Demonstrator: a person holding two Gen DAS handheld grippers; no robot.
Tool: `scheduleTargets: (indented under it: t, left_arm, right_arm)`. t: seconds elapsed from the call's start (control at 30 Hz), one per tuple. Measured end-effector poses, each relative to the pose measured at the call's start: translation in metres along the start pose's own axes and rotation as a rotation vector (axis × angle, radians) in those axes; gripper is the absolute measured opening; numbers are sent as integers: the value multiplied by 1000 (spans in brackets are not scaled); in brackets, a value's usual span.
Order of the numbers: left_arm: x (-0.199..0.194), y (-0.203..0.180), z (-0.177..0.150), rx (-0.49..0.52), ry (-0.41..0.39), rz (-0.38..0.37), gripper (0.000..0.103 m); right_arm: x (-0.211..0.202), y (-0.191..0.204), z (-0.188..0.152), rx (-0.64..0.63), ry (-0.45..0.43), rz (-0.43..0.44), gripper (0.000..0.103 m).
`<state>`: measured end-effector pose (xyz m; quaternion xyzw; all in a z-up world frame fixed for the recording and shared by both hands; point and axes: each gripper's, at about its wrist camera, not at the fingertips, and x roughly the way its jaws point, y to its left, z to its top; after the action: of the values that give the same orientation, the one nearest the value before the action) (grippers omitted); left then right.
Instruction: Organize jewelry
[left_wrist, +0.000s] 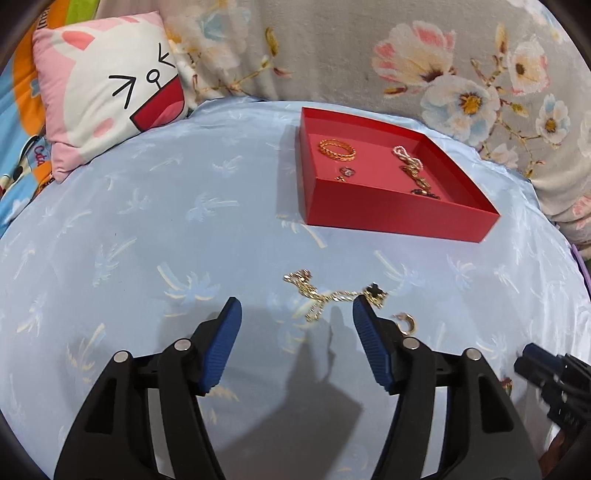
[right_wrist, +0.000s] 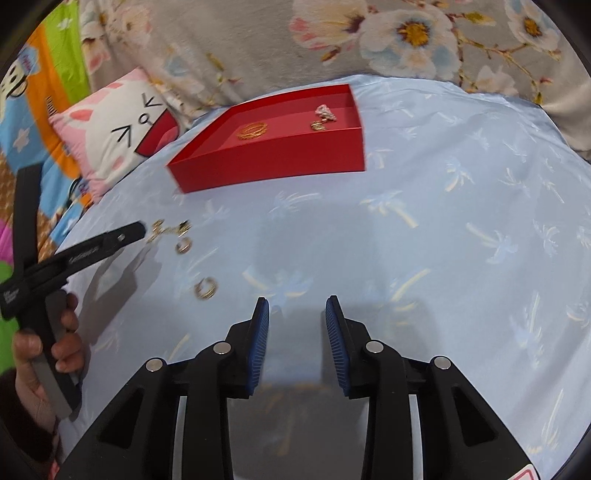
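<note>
A gold necklace (left_wrist: 325, 295) with a black clover pendant (left_wrist: 375, 290) lies on the blue sheet. My left gripper (left_wrist: 295, 304) stands open just short of it, and its right finger is close to the pendant. A gold hoop earring (left_wrist: 406, 323) lies beside that finger. My right gripper (right_wrist: 297, 302) is open over bare sheet with nothing between its pads. Another gold earring (right_wrist: 206, 288) lies to its left. The red box (left_wrist: 388, 206) holds a gold bangle (left_wrist: 337, 149), a pearl bracelet (left_wrist: 406, 157), a small ring (left_wrist: 347, 171) and a dark chain (left_wrist: 421, 184).
A cat-face pillow (left_wrist: 110, 99) leans at the back left. A floral blanket (left_wrist: 406, 55) runs behind the box. A hand (right_wrist: 44, 354) holds the left tool at the right wrist view's left edge. The right gripper's fingers (left_wrist: 532, 360) show at the lower right of the left wrist view.
</note>
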<state>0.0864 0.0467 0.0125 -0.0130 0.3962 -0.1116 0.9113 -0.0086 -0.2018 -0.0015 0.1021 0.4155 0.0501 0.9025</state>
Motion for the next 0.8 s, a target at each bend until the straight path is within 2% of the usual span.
scheduleTargets:
  t: [0.27, 0.6, 0.67, 0.77, 0.8]
  left_arm:
    - [-4, -6, -5, 8, 11, -10, 61]
    - [-1, -4, -7, -5, 25, -19, 61]
    - [0, -4, -7, -4, 28, -22, 61]
    - [1, -4, -6, -1, 33, -24, 61]
    - [1, -4, -6, 0, 35, -24, 61]
  right_arm:
    - [-1, 29, -12, -72, 21, 31, 33]
    - [5, 26, -9, -57, 38, 28, 32]
    - [7, 27, -7, -59, 41, 25, 30]
    - [9, 26, -6, -56, 44, 18, 19]
    - [9, 25, -6, -51, 44, 22, 19]
